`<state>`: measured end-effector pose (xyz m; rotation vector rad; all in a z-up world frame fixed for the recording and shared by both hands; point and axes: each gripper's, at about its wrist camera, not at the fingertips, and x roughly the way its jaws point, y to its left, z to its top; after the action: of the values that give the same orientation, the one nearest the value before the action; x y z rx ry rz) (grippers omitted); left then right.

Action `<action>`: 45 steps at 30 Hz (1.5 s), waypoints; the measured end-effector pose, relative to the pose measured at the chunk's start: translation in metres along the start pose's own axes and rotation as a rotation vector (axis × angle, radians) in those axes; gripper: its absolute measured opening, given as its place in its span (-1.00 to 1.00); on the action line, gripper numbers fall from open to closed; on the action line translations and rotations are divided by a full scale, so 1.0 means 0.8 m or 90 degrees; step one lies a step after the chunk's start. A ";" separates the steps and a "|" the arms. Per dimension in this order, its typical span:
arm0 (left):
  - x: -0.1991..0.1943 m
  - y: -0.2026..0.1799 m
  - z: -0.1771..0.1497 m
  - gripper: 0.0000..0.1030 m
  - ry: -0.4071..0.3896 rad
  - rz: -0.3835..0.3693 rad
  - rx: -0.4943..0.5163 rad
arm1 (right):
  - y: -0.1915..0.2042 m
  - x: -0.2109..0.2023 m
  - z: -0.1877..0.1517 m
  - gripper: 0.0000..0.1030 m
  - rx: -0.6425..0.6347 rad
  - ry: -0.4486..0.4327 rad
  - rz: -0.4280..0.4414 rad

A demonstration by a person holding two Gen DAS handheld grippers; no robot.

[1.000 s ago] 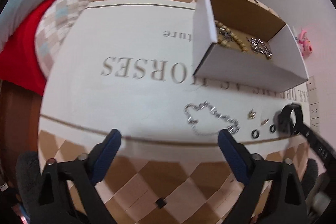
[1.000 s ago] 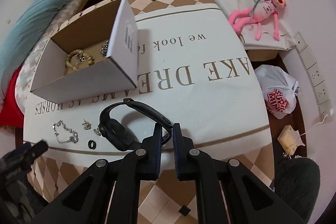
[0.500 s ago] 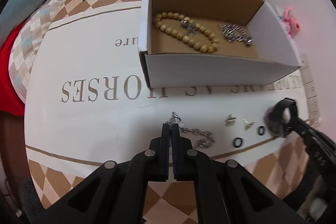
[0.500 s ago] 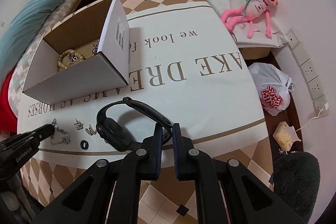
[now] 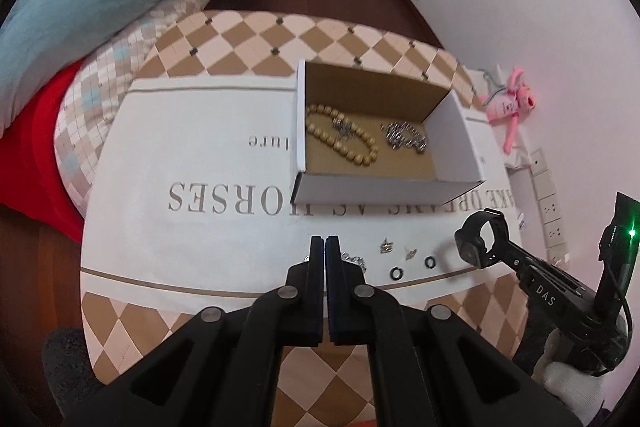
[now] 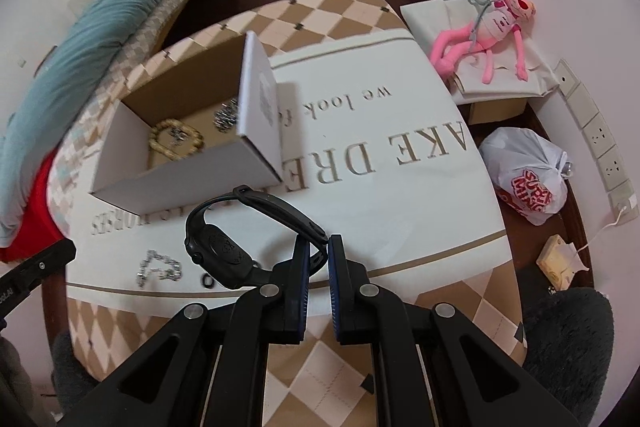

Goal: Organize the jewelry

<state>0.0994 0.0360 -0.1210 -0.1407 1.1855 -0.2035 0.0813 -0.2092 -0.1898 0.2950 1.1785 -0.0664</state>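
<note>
On the near side of the table [image 5: 192, 155], left gripper [image 5: 325, 247] jaws pressed together; chain [image 5: 354, 259] lies just behind them, whether pinched I cannot tell. Right gripper [image 6: 318, 251] pinches the black watch [image 6: 222, 253] by its strap, lifted short of the box [image 6: 192, 183]. Risk: watch body hangs off-centre, so the strap could slip; the box's near wall could snag it.

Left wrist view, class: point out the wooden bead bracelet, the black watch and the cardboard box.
wooden bead bracelet [image 5: 362, 158]: left wrist view, on the beads of its near curve.
black watch [image 5: 471, 250]: left wrist view, on the watch body.
cardboard box [image 5: 384, 193]: left wrist view, on its white front wall.
</note>
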 end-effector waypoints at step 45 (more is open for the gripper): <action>0.007 -0.025 -0.021 -0.86 0.011 -0.087 0.019 | 0.014 -0.040 0.003 -0.82 0.000 -0.008 0.058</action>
<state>0.0845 0.0152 -0.1280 -0.1941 1.1902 -0.3422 0.0735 -0.2020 -0.1572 0.3482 1.1512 0.0109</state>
